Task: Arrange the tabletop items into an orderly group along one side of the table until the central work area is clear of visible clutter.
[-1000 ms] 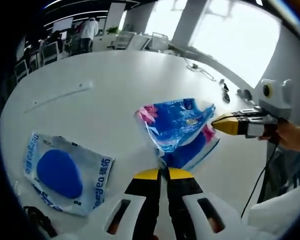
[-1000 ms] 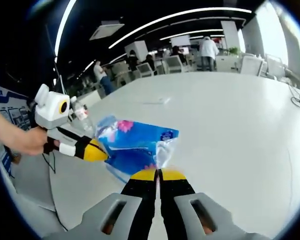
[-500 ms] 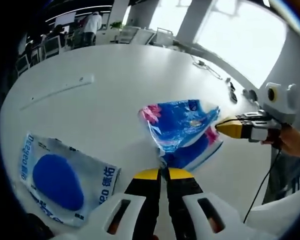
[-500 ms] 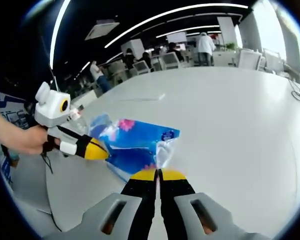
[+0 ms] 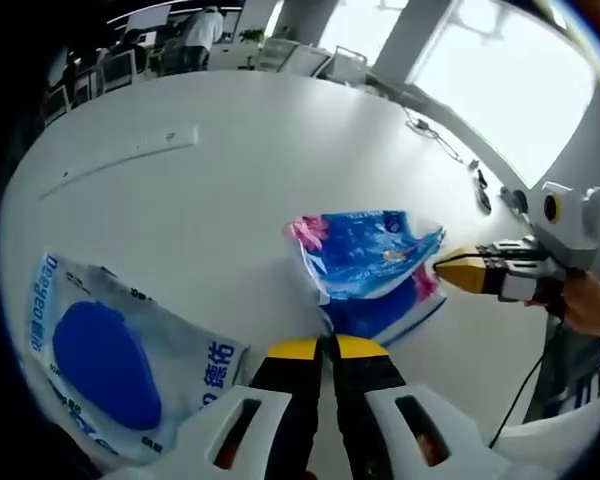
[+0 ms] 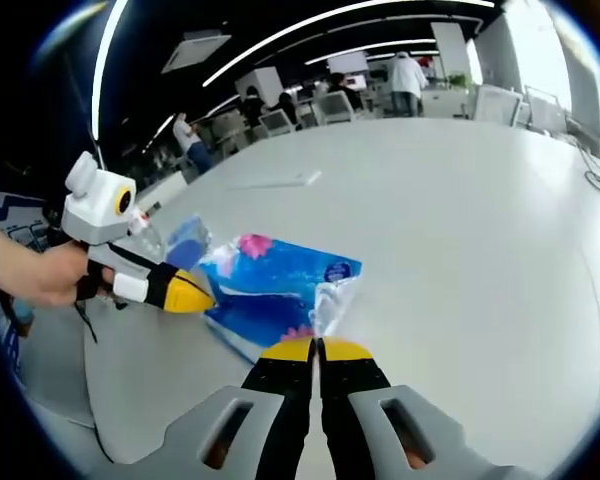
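Open-plan office interior with ceiling strip lights, desks and standing people in the distance; in front, a large white table (image 5: 230, 200) carrying the task items.

Left gripper view: the left gripper (image 5: 325, 346) rises from the lower edge, its yellow-tipped jaws pressed together on one corner of the blue floral tissue pack (image 5: 365, 262), which stretches away just ahead of the tips. At the pack's far right corner, the right gripper (image 5: 450, 270) enters from the right, held in a hand (image 5: 592, 305), with its yellow tips closed on the plastic wrap. To the left of the left gripper's jaws, near the table edge, lies a white pack with a blue oval (image 5: 110, 355), flat on the table and apart from the tissue pack. Beyond the tissue pack, well apart, a thin white strip (image 5: 120, 162) lies on the table; cables (image 5: 430, 135) rest near the far right edge.

Right gripper view: the right gripper (image 6: 318, 348) has its jaws shut on the clear plastic corner of the same tissue pack (image 6: 280, 285). The left gripper (image 6: 192, 295), held in a hand (image 6: 30, 270), clamps the pack's opposite corner, to the left of the right gripper's tips. The pack spans between both grippers, its underside at or just above the table surface; contact cannot be told.
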The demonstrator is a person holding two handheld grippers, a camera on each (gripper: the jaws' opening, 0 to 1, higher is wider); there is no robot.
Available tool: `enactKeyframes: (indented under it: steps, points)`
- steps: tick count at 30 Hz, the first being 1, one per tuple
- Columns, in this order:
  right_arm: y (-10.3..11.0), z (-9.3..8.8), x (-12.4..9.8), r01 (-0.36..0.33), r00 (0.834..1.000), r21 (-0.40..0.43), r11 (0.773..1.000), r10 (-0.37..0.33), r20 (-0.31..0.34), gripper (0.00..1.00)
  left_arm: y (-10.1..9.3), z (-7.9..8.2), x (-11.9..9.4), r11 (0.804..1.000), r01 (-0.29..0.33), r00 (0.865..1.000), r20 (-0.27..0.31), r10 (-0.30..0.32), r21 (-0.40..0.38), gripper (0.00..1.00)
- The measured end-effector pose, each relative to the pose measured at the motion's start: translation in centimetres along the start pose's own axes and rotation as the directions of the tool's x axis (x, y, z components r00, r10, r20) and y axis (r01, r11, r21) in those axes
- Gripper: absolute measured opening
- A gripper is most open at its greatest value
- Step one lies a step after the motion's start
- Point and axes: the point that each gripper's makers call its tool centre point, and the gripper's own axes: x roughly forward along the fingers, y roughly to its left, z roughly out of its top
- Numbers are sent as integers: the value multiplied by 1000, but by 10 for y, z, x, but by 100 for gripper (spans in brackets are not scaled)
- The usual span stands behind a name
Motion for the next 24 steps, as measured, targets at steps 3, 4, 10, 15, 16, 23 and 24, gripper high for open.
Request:
enactKeyframes:
  steps: [3,4,10,15,16,23,24]
  points:
    - [-3,-2,3,4,1000,5,1000,-4,-9,0,1,1,2,1000,-4,1000,-6,4,-3,0]
    - [-4,-3,4,6,1000,9,1000,-5,-13,0,2,1,3,1000,-5,1000,-7,5,-6,0]
    - [-6,-2,8,9,1000,15,1000,-9,-17,0,3,0,5,1000,-14,1000,-11,13,-21,0]
    - [-6,-1,10,10,1000,16,1000,-10,-17,0,5,0,6,999,-13,1000,-10,13,-34,0]
    - [-6,-1,9,11,1000,16,1000,-11,-17,0,5,0,6,999,-13,1000,-10,13,-31,0]
    - [-7,-2,10,15,1000,9,1000,-15,-24,0,6,0,7,999,-11,1000,-7,11,-41,0]
    - [-7,-2,10,18,999,7,1000,-18,-26,0,6,0,7,999,-12,1000,-5,12,-42,1]
